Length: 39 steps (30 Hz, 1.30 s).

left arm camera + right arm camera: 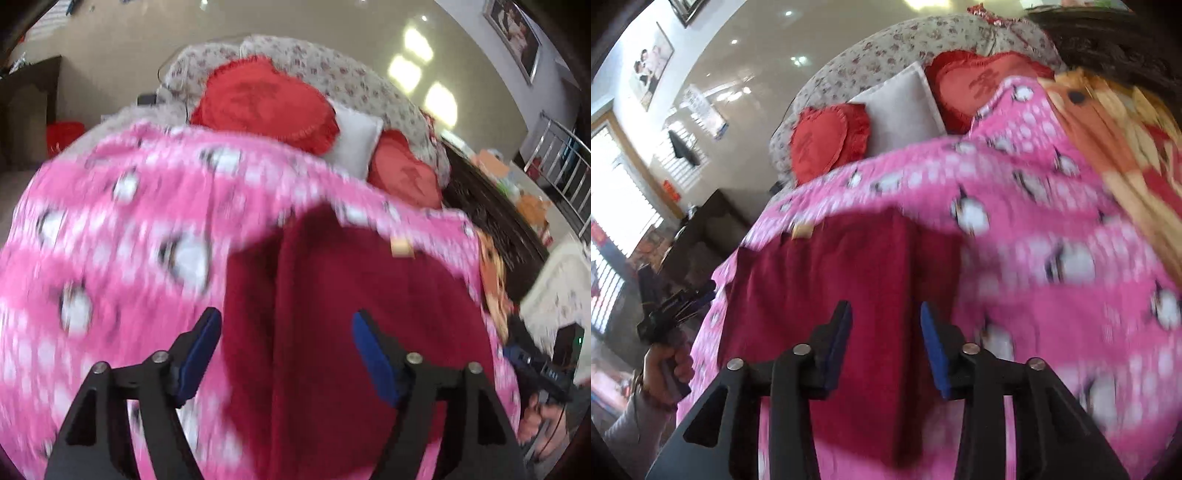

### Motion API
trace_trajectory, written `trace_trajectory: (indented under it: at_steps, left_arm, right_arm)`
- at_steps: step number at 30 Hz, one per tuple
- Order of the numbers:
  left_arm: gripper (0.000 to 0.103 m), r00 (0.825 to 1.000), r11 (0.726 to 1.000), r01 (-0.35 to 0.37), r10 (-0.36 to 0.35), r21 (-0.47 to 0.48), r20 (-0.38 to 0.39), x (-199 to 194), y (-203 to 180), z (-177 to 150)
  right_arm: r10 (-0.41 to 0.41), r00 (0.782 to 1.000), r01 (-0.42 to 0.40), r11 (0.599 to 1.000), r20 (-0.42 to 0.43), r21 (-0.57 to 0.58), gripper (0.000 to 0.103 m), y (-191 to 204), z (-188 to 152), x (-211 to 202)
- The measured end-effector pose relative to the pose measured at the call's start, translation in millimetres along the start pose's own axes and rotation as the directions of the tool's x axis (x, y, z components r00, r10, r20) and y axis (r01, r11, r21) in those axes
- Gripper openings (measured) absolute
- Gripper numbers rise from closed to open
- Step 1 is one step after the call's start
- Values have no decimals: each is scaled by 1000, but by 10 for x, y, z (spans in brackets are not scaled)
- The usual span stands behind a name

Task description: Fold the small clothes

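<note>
My left hand-held gripper [286, 325] hangs spread wide over the dark red garment [332, 295], nothing between its blue pads [195, 354]. My right hand-held gripper [884, 317] is parted too, though narrower, and its pads [932, 343] pinch nothing; the same garment [849, 277] lies under it. The garment is spread flat on a pink blanket [110, 229] with white dots and penguin figures, a small tan tag [400, 246] at its far edge. In the left view my right hand [535, 417] grips its tool at the blanket's right edge; in the right view my left hand [665, 365] shows at the left edge, in a pale sleeve. Both views are blurred. Beyond the blanket sit red heart cushions [266, 99] and a white pillow [354, 136] against a flowered cover [886, 51]. An orange patterned cloth [1115, 122] lies beside the blanket on the right
</note>
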<state>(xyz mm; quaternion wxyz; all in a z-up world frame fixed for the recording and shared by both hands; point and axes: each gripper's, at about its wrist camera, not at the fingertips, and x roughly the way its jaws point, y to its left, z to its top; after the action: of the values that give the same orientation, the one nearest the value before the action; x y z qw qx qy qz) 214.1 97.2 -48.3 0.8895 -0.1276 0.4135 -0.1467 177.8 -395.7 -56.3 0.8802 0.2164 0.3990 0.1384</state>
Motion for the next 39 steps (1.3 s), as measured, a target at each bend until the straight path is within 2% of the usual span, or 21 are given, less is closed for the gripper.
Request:
trace_trajectory:
  at_steps: [2, 4, 8, 10, 12, 14, 16, 18, 20, 22, 24, 25, 26, 27, 29, 30, 32, 34, 36, 37, 39]
  left_arm:
    - [78, 999, 1000, 6, -6, -4, -33, -52, 49, -257]
    - [78, 998, 999, 1, -4, -49, -69, -76, 134, -536]
    - [79, 989, 984, 67, -87, -163, -119, -38, 226, -897]
    - [90, 987, 979, 98, -118, -179, -105, -64, 184, -961]
    - [91, 976, 958, 155, -185, -241, -111, -56, 160, -974]
    - [91, 959, 940, 220, -257, -261, -117, -43, 87, -1016]
    - [91, 962, 948, 216, -248, -233, -117, 14, 26, -1033]
    - [93, 961, 939, 236, -264, -252, -81, 39, 65, -980]
    - [92, 957, 918, 263, -288, -297, -42, 82, 155, -887]
    - [89, 947, 874, 294, -320, -386, -3, 130, 324, -774]
    - [89, 926, 813, 348, -375, -467, 38, 125, 458, -750]
    - [89, 921, 801, 358, -387, -479, 41, 129, 483, -750]
    - [89, 920, 805, 357, -390, -474, 30, 139, 480, -749]
    - [89, 924, 827, 344, -383, -445, 3, 144, 434, -761]
    - [89, 934, 869, 314, -355, -382, -40, 142, 367, -760]
    - [89, 944, 899, 286, -325, -332, -65, 143, 306, -753]
    - [89, 954, 923, 256, -289, -286, -80, 149, 229, -739]
    - [89, 957, 926, 247, -279, -287, -79, 175, 227, -729]
    - [90, 957, 921, 250, -282, -298, -69, 187, 249, -732]
    - [90, 957, 920, 252, -283, -301, -65, 191, 258, -735]
    - [90, 957, 921, 254, -284, -297, -65, 204, 256, -747]
  right_arm:
    - [20, 1000, -20, 1000, -11, 0, 10, -21, -240, -122]
    - [27, 999, -27, 1000, -29, 1, 11, -30, -456, -212]
    - [56, 998, -57, 998, -31, -20, 12, 60, -753, -353]
    - [54, 998, -56, 997, -40, -46, 13, 116, -829, -371]
    - [64, 997, -66, 997, -54, -46, 13, 156, -871, -364]
    - [66, 996, -68, 997, -57, -42, 13, 176, -894, -366]
    - [67, 997, -69, 997, -47, -39, 13, 183, -914, -382]
    - [68, 997, -69, 997, -40, -25, 13, 170, -937, -394]
    - [67, 997, -68, 998, -38, -9, 13, 155, -970, -405]
    - [66, 997, -67, 998, -41, -8, 13, 166, -981, -407]
    - [63, 997, -64, 998, -36, -10, 13, 174, -977, -437]
    - [66, 997, -66, 998, -31, -9, 13, 176, -970, -451]
    - [72, 997, -73, 997, -19, -1, 13, 160, -951, -473]
    - [81, 997, -81, 996, 0, 23, 14, 113, -921, -492]
    - [96, 995, -98, 992, 20, 85, 23, 2, -882, -469]
    - [108, 994, -111, 984, 27, 141, 25, -94, -868, -424]
    - [135, 991, -136, 962, 19, 239, 27, -236, -864, -312]
    - [171, 985, -167, 932, 14, 321, 27, -349, -866, -193]
    - [246, 969, -236, 905, 18, 354, 29, -403, -840, -55]
    - [253, 968, -238, 905, 5, 353, 32, -412, -823, 6]
    - [210, 977, -184, 920, -40, 345, 32, -445, -806, 160]
